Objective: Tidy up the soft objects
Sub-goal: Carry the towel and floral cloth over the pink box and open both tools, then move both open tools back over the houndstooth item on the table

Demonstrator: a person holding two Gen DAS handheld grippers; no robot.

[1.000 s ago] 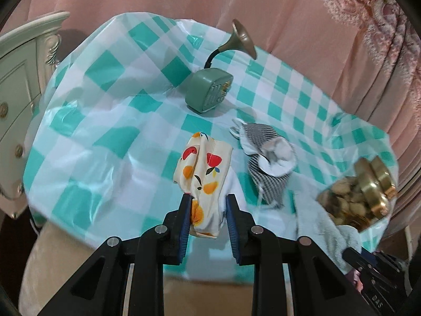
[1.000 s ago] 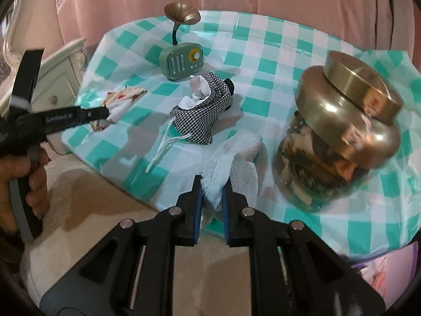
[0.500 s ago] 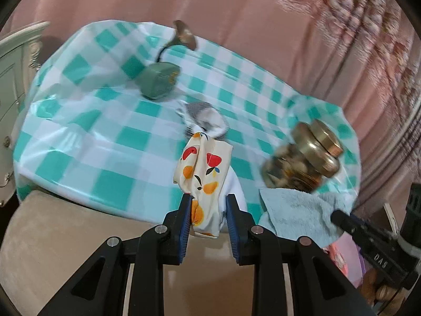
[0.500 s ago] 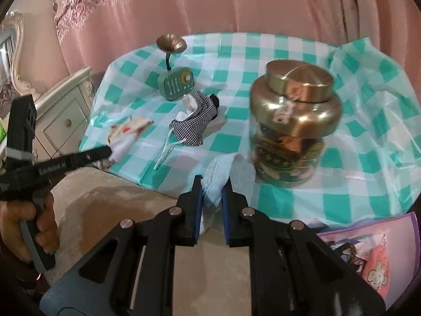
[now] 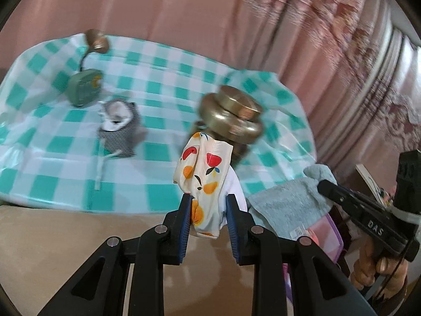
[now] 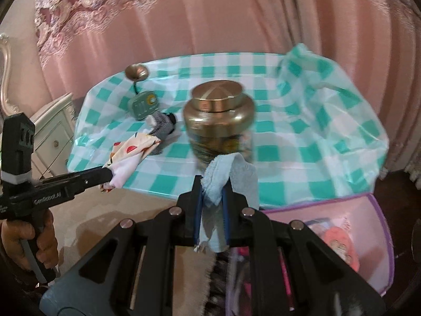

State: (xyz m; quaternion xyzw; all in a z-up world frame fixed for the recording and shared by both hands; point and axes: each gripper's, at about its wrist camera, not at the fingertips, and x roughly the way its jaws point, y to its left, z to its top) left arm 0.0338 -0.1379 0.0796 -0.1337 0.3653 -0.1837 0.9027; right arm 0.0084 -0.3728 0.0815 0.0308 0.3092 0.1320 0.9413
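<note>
Fruit cloth (image 5: 204, 176) first: it's pinched between the blue pads of the left gripper (image 5: 208, 210), jaws closed down onto it with only the fabric's thickness between them, and it stands up in the lower middle of the left wrist view, clear of the tabletop (image 5: 163, 97). From the right wrist view the same cloth shows at mid left, bunched at the tip of that gripper, a hand (image 6: 23, 239) wrapped round its handle in the lower left corner.

Over to the towel (image 6: 223, 181): pale blue, clamped in the right gripper (image 6: 211, 210), jaws nearly together on it, a fold flopping over the top in the centre of the right wrist view. In the left wrist view it spreads at lower right, just below the tabletop's edge, with the right gripper reaching in from the right border.

On the green-checked tabletop, the gold-lidded jar (image 6: 219, 121) sits centre frame, blurred. A checked pouch (image 5: 119, 129) lies at mid left, its cord trailing towards the near edge. Beyond it, upper left, a small green radio (image 5: 84, 89) with a brass horn (image 5: 97, 42). A pink bin (image 6: 342, 234) shows at lower right in the right wrist view, contents too blurred to name. Pink curtains (image 6: 210, 13) fill the background.
</note>
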